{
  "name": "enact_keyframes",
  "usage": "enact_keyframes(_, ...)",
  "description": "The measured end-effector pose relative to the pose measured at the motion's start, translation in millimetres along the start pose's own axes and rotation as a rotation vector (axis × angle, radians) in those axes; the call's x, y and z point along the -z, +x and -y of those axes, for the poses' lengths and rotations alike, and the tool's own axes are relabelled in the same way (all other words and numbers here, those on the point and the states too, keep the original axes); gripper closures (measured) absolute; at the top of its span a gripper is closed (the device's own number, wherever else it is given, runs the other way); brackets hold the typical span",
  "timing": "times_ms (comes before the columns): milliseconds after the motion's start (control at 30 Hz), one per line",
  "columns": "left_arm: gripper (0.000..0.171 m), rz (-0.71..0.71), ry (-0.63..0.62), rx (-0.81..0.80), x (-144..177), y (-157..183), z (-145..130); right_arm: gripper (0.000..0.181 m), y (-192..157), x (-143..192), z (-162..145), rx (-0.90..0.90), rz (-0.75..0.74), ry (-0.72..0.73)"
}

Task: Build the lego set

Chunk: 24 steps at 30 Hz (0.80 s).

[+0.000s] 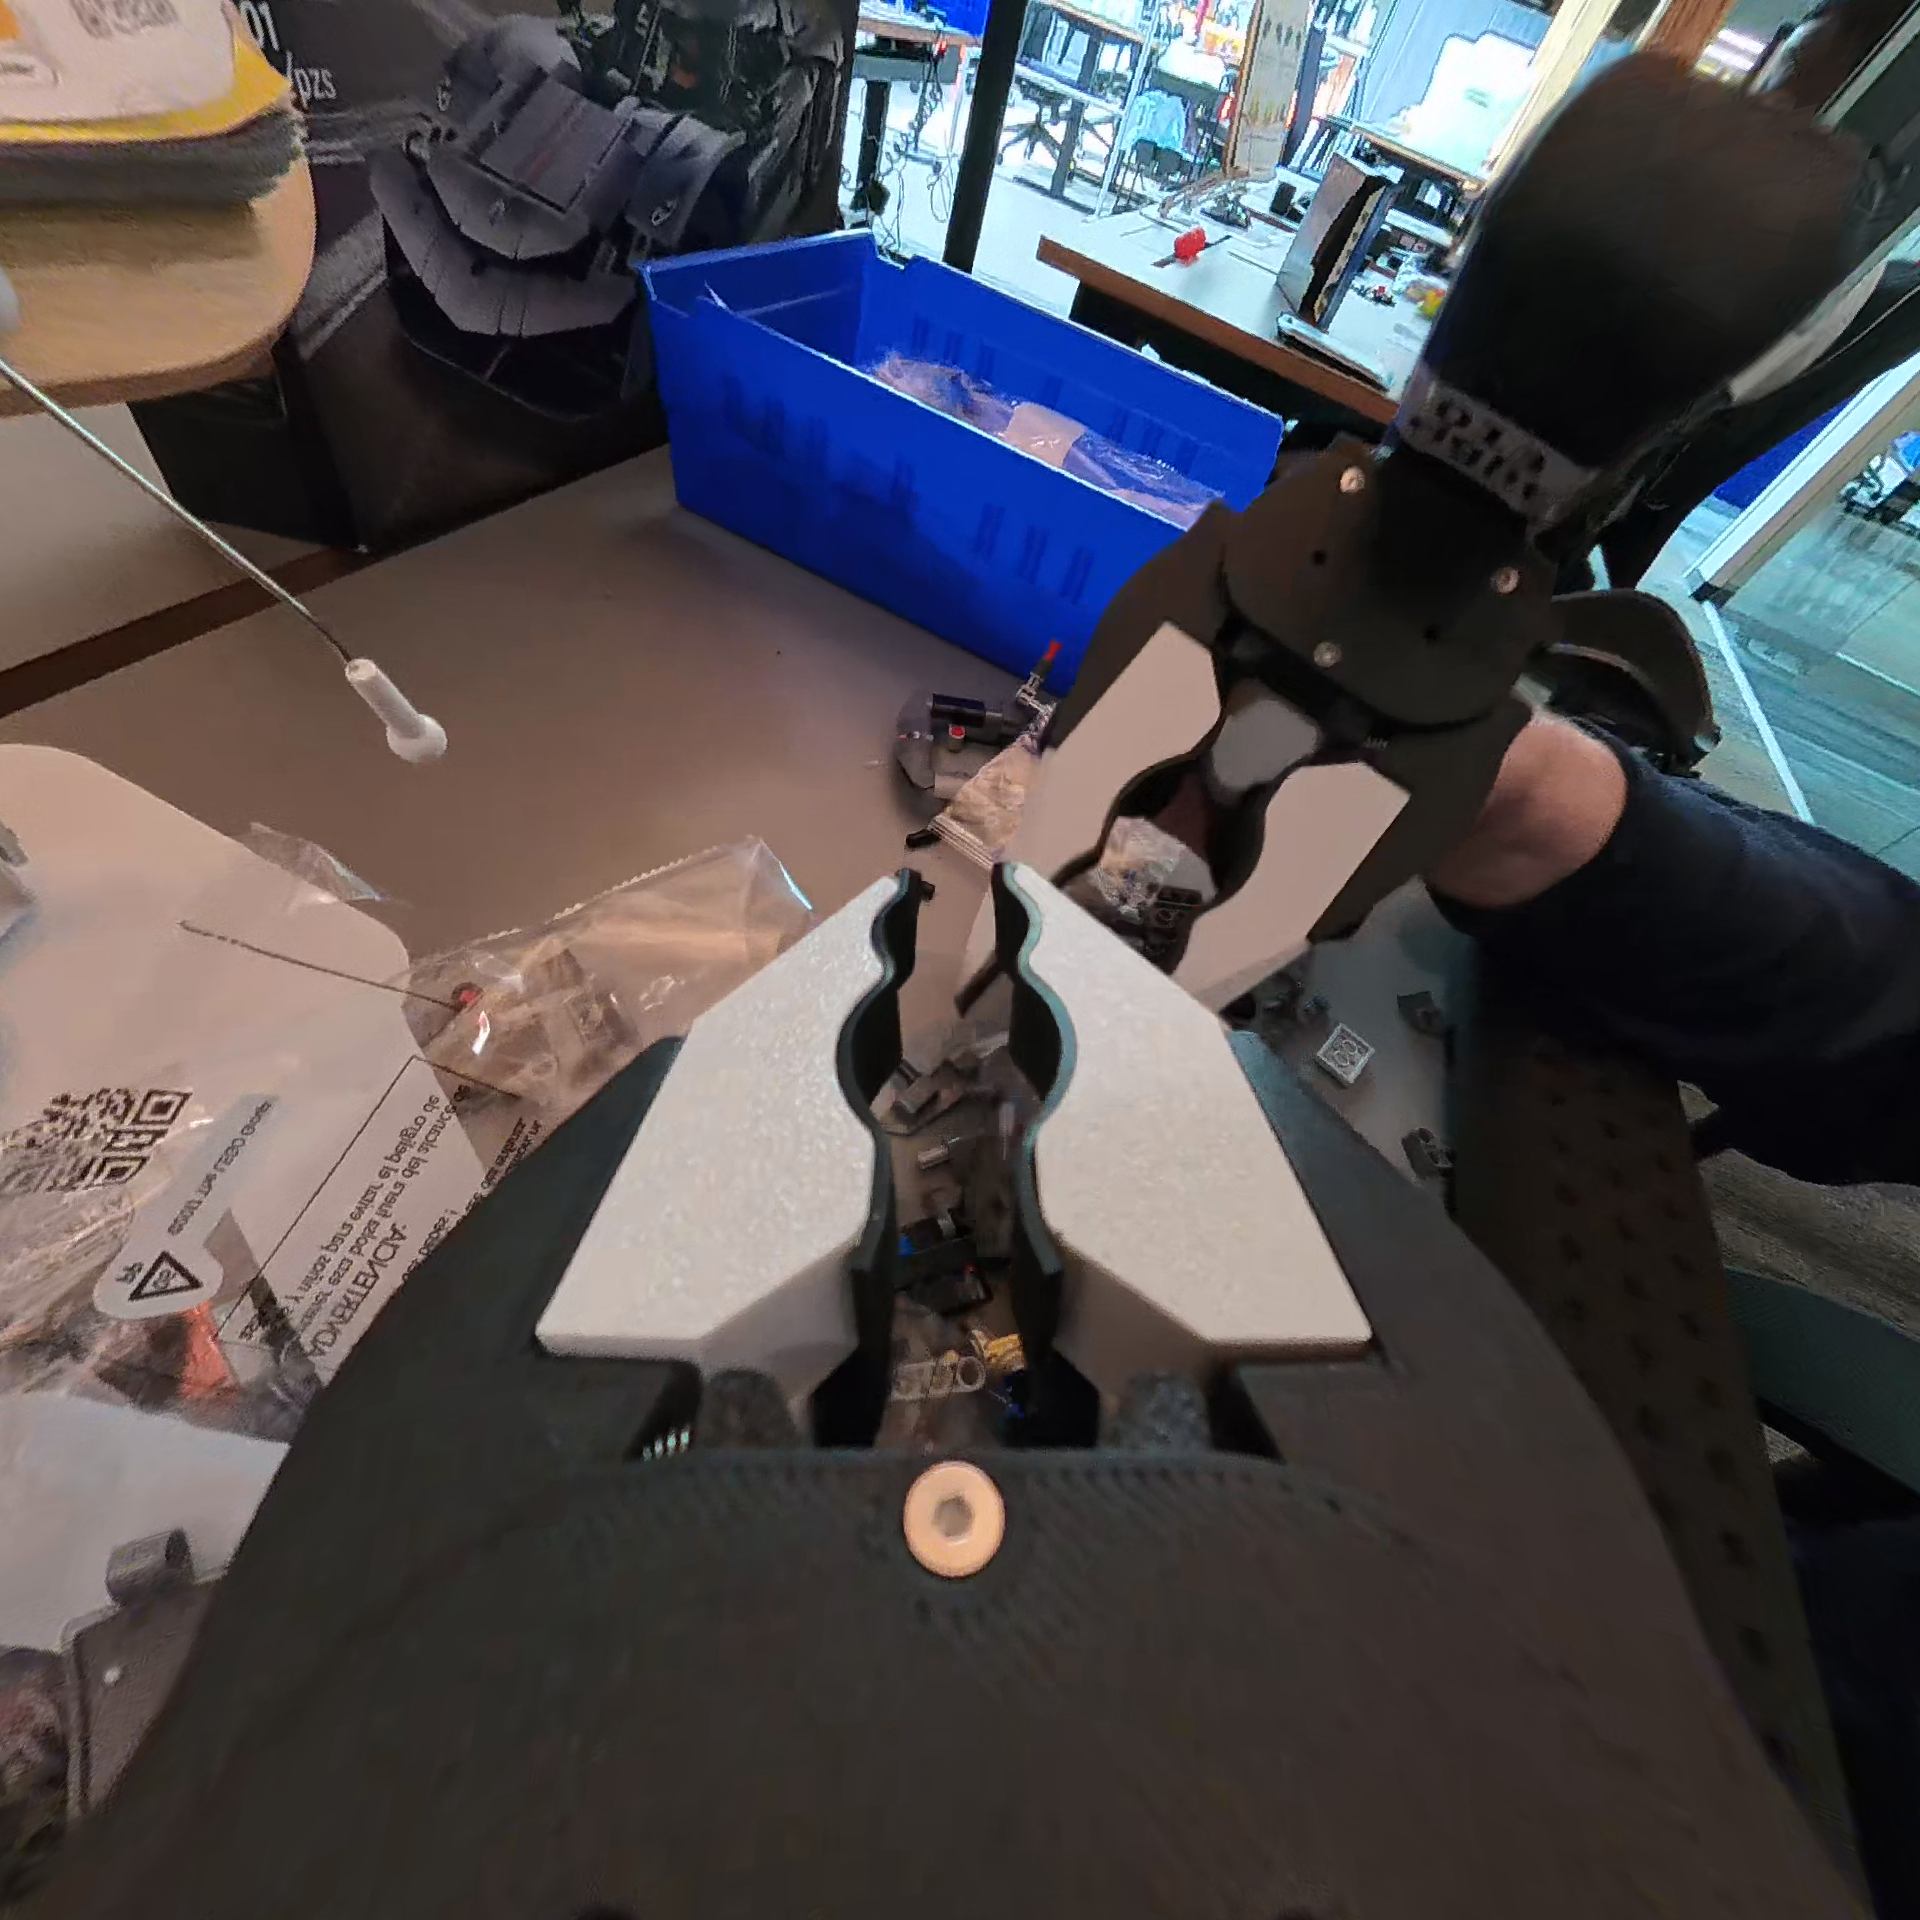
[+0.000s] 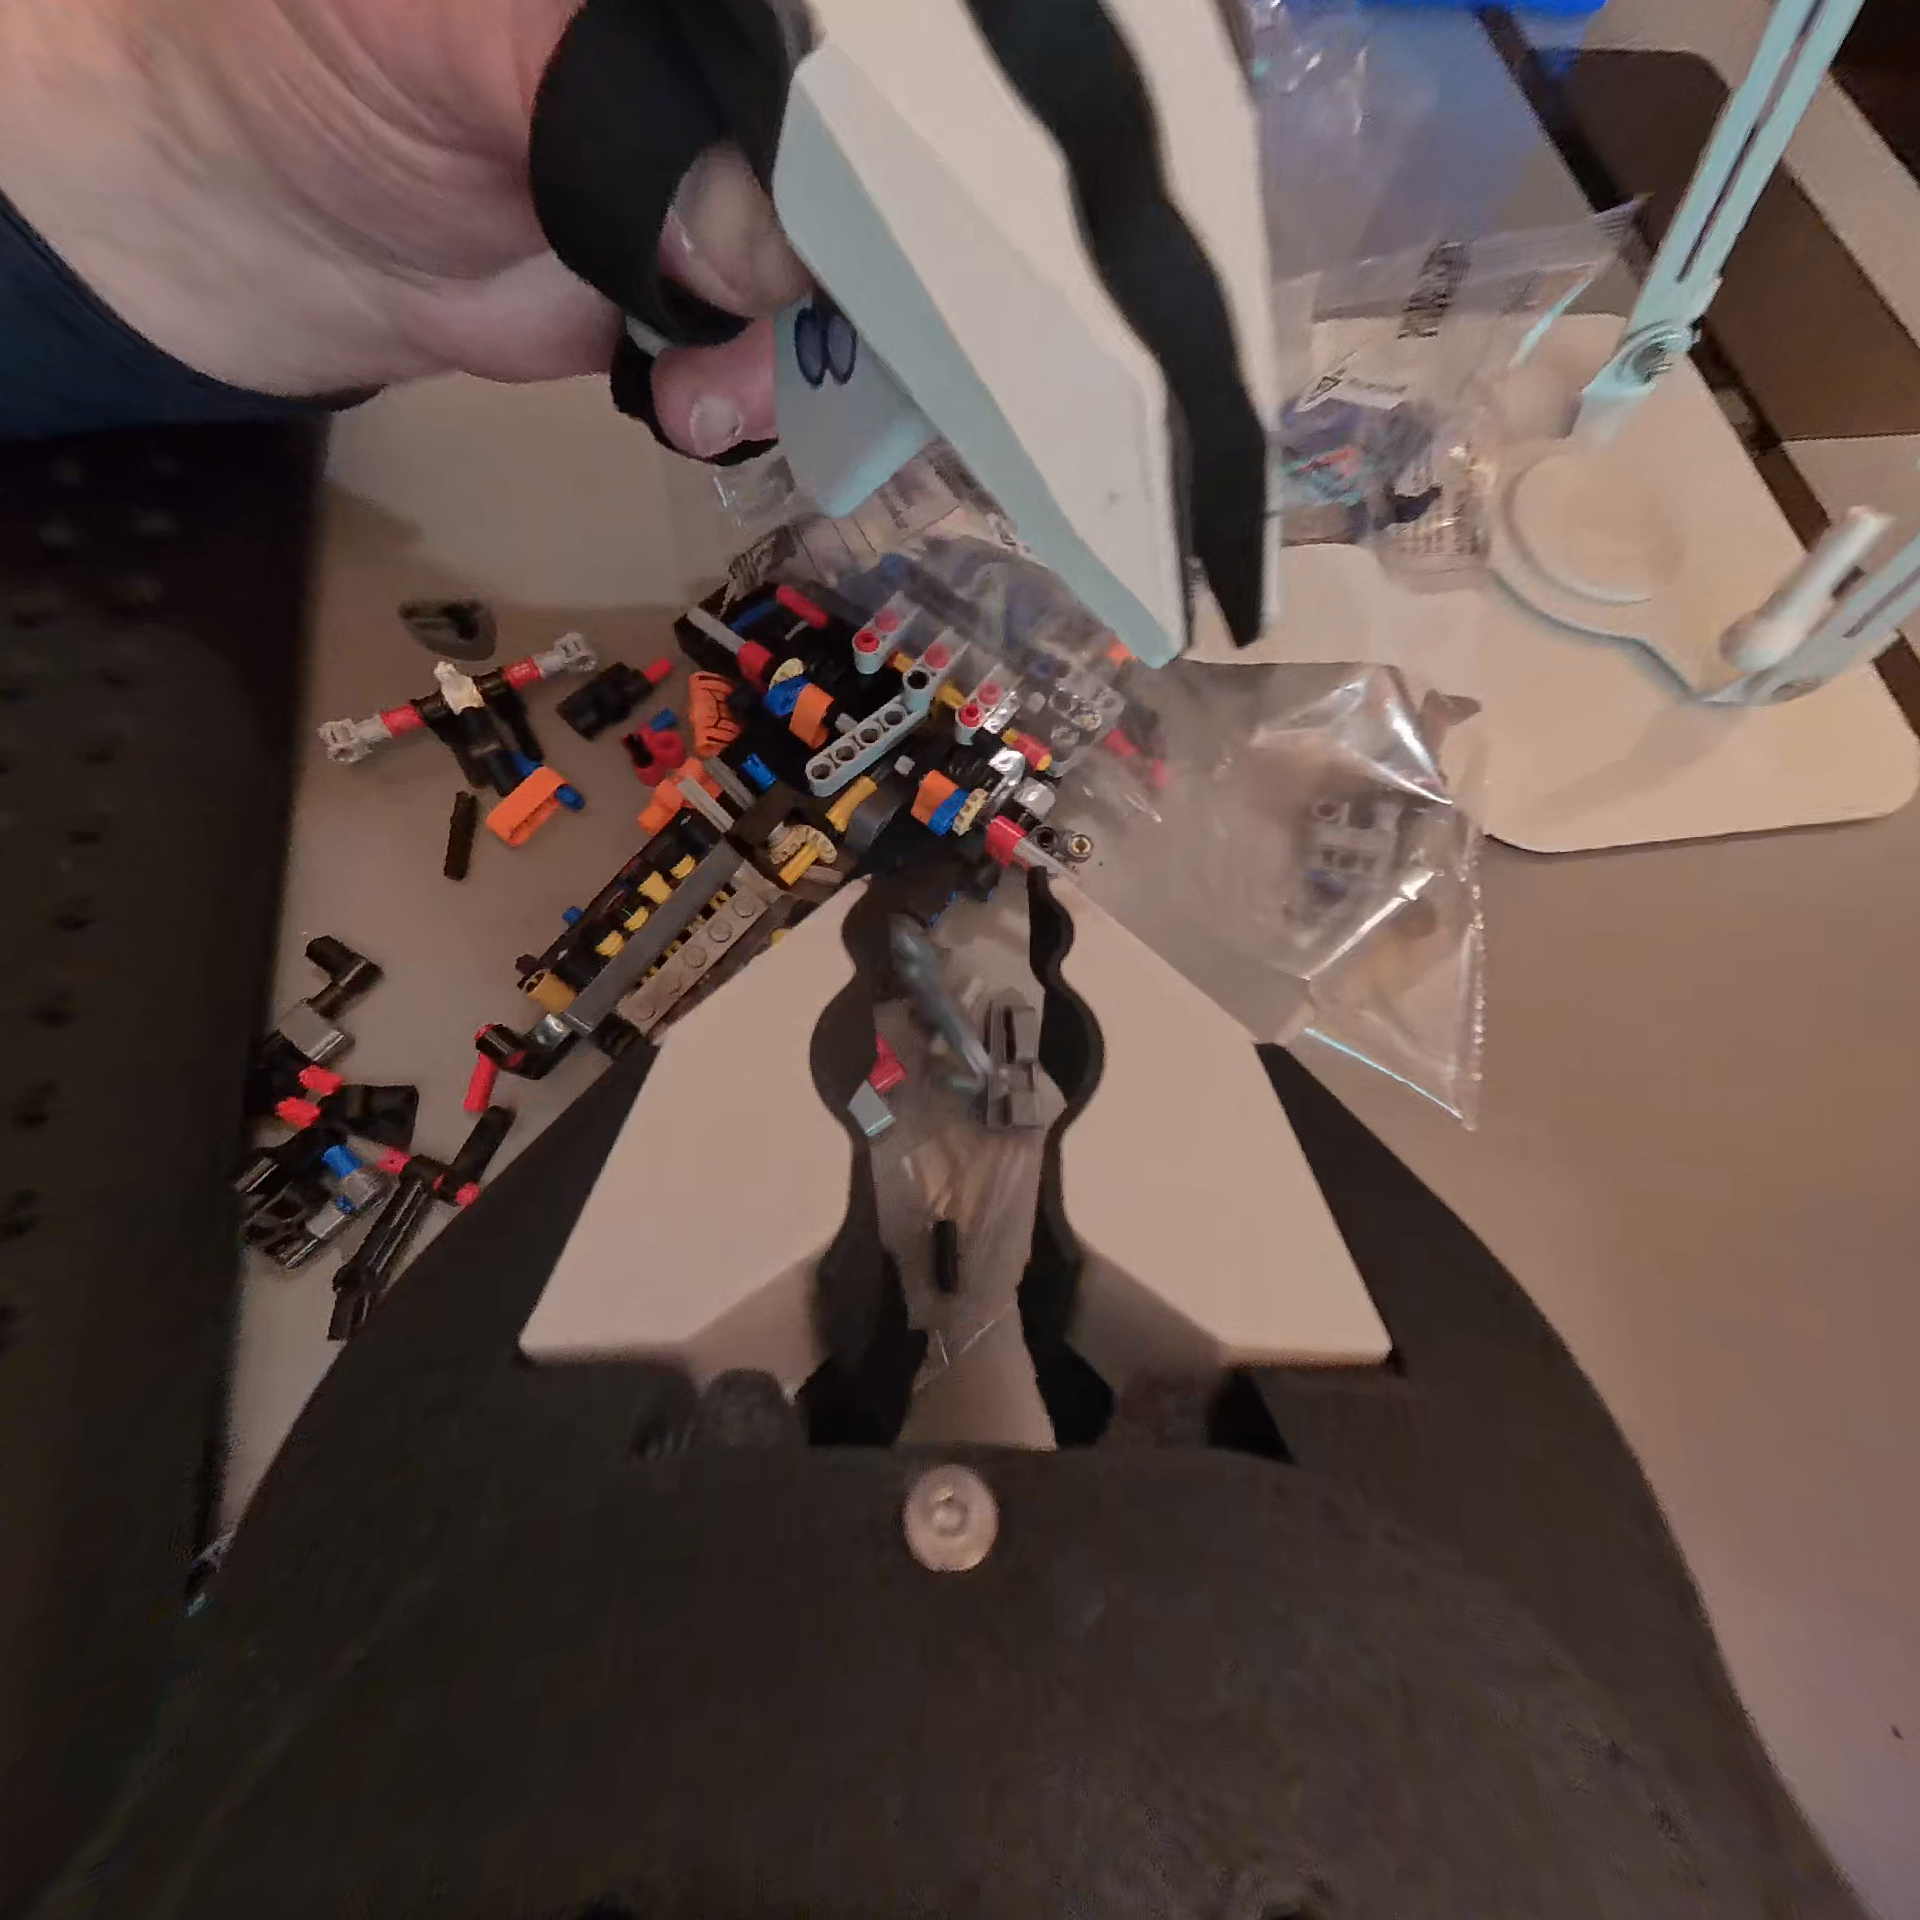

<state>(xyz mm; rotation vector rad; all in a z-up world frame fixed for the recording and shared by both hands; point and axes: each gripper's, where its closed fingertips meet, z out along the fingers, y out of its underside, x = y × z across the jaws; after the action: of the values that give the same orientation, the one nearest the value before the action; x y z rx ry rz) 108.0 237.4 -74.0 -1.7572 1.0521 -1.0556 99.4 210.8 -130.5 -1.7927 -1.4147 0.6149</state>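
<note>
Hovering narrowly parted and empty over the half-built lego model (image 2: 717,883) on the surface (image 2: 1662,1143), the right hand-held gripper (image 2: 951,883) is crowding the left hand-held gripper (image 1: 951,883) — also narrow, holding nothing — risking a knock that scatters loose pieces (image 2: 343,1153) among the clear bags (image 2: 1361,862).

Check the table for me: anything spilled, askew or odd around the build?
Nothing looks damaged. Loose lego pieces lie scattered on the table left of the part-built model, likely just working mess. A clear bag lies crumpled right beside the model, under the left gripper, and could get in the way.
</note>
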Motion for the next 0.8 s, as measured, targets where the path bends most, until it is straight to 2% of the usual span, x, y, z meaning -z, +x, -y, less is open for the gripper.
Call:
enact_keyframes(133, 0.160, 0.019, 0.004, -0.022, 2, 0, 3, 0.152, 17, 31, 1, -0.052, -0.039, 0.036)
enact_keyframes(233, 0.161, 0.019, 0.012, -0.020, 3, 0, 4, 0.156, 24, 48, -38, -0.077, -0.051, -0.131)
enact_keyframes(333, 0.161, 0.012, 0.003, -0.015, 1, 2, 2, 0.151, 29, 57, -82, -0.117, -0.075, -0.299)
enact_keyframes(433, 0.161, 0.007, -0.021, -0.025, -5, 4, -2, 0.145, 20, 61, -107, -0.151, -0.014, -0.362)
enact_keyframes(567, 0.160, -0.020, -0.047, -0.049, -13, 10, -6, 0.154, 9, 54, -103, -0.130, 0.053, -0.344)
enact_keyframes(667, 0.160, -0.007, -0.082, -0.071, -18, 9, -13, 0.154, -3, 40, -104, -0.055, 0.078, -0.395)
enact_keyframes(800, 0.160, -0.008, -0.087, -0.074, -20, 9, -14, 0.158, -5, 28, -105, -0.047, 0.091, -0.415)
